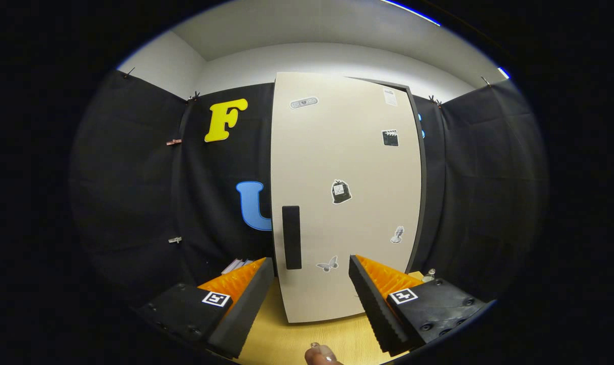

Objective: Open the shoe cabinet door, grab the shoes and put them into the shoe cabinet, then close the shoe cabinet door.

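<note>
The gripper [311, 299] is wide open and holds nothing; its two fingers stand well apart over a wooden worktop [286, 344]. Just ahead of the fingers, and seen in the gap between them, stands the shoe cabinet door [345, 192], a pale upright panel that looks shut or nearly so, with a dark frame edge showing along its right side. A dark vertical handle [291, 237] sits near the door's left edge, just beyond the left finger. Several small stickers [341, 192] are scattered over the door. A fingertip [321, 355] shows below the gap between the fingers. Some papers [237, 264] lie beyond the left finger.
</note>
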